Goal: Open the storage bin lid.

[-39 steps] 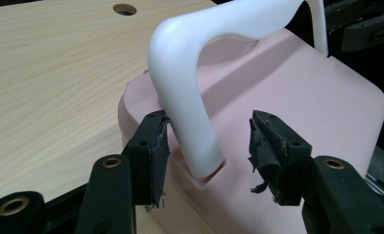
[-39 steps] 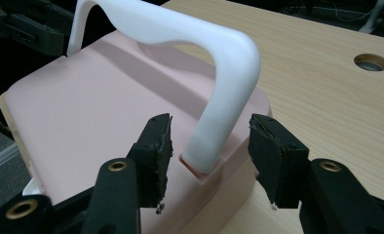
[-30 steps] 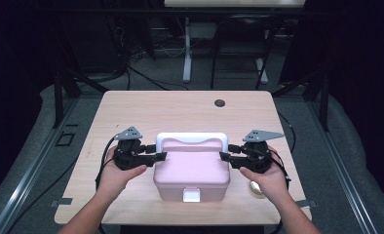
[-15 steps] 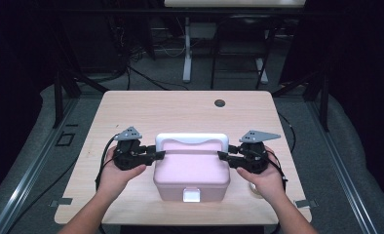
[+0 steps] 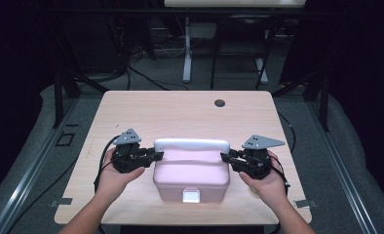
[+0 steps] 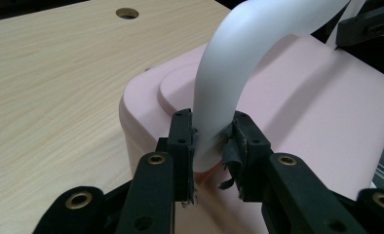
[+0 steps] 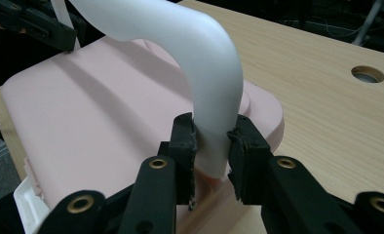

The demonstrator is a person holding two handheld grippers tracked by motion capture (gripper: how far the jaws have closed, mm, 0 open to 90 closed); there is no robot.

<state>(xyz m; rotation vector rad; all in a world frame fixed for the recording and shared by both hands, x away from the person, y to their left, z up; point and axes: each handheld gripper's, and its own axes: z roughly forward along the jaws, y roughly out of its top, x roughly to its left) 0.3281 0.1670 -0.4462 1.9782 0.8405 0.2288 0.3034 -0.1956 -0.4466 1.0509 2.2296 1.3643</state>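
We see a pink box [image 5: 191, 168] near the front edge of the wooden table [image 5: 180, 112], approx. in the middle btw. the two hands; its lid is down and a white latch [image 5: 190, 196] sits on the front wall; a white handle [image 5: 191, 144] arches over the lid from left to right.

The left gripper [image 5: 157, 155] is at the left end of this handle; in the left gripper view its jaws have just been closing and the pads [image 6: 184, 146] now press on the lower part of the handle [image 6: 229, 92], where it meets the lid of the box [image 6: 297, 107]; so it holds the handle, w/ narrow gap.

The right gripper [image 5: 225, 157] does the same at the right end; in the right gripper view its jaws have just been closing too, and the pads [image 7: 184, 141] clamp the handle [image 7: 204, 63] just above the lid [image 7: 92, 122]; the handle end sits btw. them, touching both sides.

Each gripper has a grey three-cornered plate [image 5: 128, 137] on top; a black cable [image 5: 104, 153] goes out from the left one; behind the box, near the far edge, we see a round hole [image 5: 220, 103] in the table, well apart from the box.
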